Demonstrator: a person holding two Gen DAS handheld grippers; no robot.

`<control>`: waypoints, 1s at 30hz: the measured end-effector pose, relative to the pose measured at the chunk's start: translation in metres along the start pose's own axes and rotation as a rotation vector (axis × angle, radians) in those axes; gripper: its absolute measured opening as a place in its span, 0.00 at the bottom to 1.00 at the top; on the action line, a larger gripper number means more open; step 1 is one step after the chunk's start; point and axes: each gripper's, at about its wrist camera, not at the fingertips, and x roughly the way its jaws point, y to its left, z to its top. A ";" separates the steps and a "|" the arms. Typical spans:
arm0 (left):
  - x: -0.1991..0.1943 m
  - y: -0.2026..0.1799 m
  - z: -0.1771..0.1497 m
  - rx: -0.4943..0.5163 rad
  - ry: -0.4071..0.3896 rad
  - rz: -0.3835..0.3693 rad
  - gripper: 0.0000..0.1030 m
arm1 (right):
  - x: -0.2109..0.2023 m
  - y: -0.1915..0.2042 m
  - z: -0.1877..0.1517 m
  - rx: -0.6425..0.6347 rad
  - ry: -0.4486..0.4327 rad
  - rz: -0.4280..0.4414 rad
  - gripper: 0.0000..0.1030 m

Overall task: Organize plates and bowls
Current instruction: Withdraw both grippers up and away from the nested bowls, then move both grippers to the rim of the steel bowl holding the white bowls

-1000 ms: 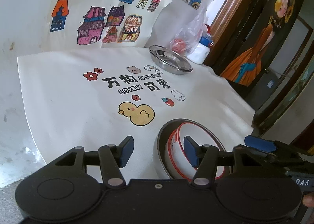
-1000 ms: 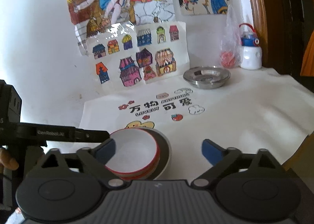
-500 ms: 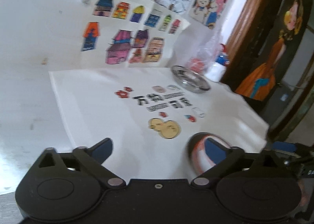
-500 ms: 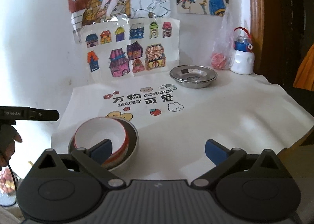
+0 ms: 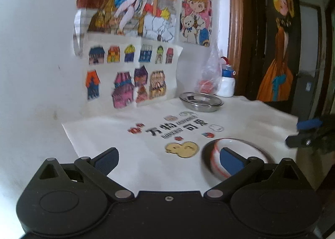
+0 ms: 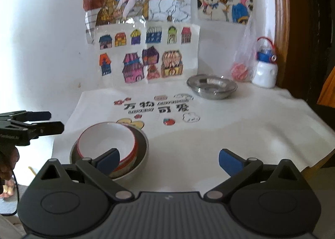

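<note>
Left wrist view: the left gripper (image 5: pixel 168 158) is now being held wide open and empty — the white bowl (image 6: pixel 106 141) has been released into the dark bowl (image 6: pixel 142 151); the right gripper (image 6: pixel 168 158) is also standing open — the steel plate (image 6: pixel 211 86) is probably next.

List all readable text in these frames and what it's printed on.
"万物" and "可爱": large black characters on the white printed cloth, right wrist view.
Two small lines of Latin letters between those characters: too blurred to read.
White lettering on the left gripper body, seen at the left edge of the right wrist view: too small and cut off to read.
Wall drawings and white bottle: no legible text.
</note>
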 end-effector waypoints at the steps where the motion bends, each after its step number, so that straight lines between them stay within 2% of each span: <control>1: 0.003 0.001 0.000 -0.031 0.019 -0.006 0.99 | 0.003 0.001 0.000 -0.013 0.022 -0.004 1.00; 5: 0.019 0.009 -0.001 -0.137 0.108 -0.031 0.99 | 0.014 0.007 0.002 -0.049 0.105 -0.024 1.00; 8: 0.031 0.013 0.000 -0.206 0.203 -0.007 0.99 | 0.021 0.002 0.006 0.008 0.170 0.003 1.00; 11: 0.037 0.015 0.003 -0.223 0.283 0.024 0.99 | 0.028 -0.006 0.012 0.075 0.233 0.043 1.00; 13: 0.040 0.017 0.006 -0.253 0.333 0.007 0.99 | 0.032 -0.011 0.017 0.108 0.271 0.059 1.00; 16: 0.047 0.017 0.010 -0.266 0.426 0.023 0.99 | 0.037 -0.017 0.024 0.143 0.341 0.062 1.00; 22: 0.056 0.014 0.024 -0.244 0.521 0.013 0.99 | 0.050 -0.025 0.039 0.218 0.463 0.069 1.00; 25: 0.062 0.015 0.030 -0.263 0.572 -0.008 0.99 | 0.056 -0.027 0.044 0.257 0.503 0.090 1.00; 30: 0.075 0.017 0.038 -0.320 0.656 -0.017 0.99 | 0.061 -0.024 0.047 0.226 0.507 0.067 1.00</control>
